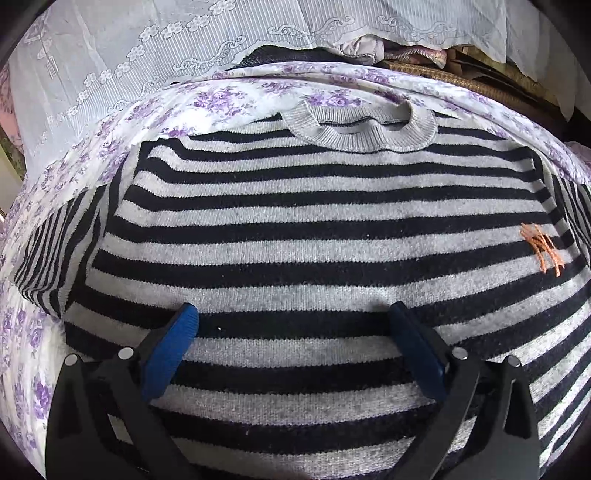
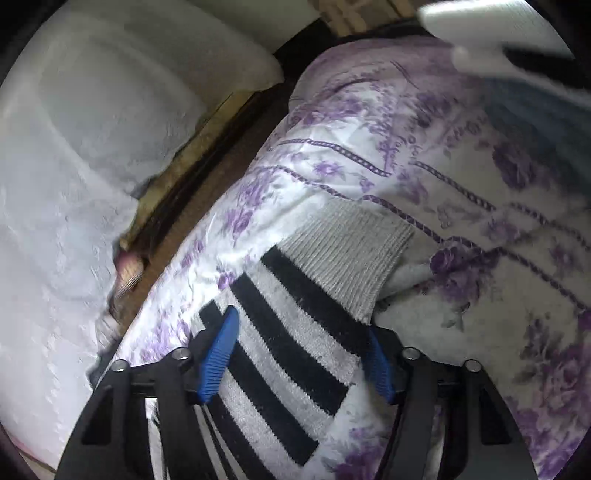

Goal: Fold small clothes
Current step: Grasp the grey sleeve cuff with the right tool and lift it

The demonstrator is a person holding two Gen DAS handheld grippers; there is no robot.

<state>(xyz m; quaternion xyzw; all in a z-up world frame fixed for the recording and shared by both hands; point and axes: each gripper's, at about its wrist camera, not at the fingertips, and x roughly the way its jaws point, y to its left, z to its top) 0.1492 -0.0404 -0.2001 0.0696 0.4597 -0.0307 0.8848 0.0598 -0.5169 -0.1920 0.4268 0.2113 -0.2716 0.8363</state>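
A grey-and-black striped sweater lies spread flat on a purple-flowered sheet, with its grey ribbed collar at the far side and an orange stitched mark near its right edge. My left gripper hovers open over the sweater's lower body and holds nothing. In the right wrist view a striped sleeve ending in a grey ribbed cuff lies flat on the sheet. My right gripper straddles this sleeve, one blue pad at each edge; the cloth is not bunched.
White lace cloth hangs behind the bed, with bundled fabric and a woven edge beyond it. Left of the bed runs a dark gap, then more white cloth. A blurred white shape crosses the top right.
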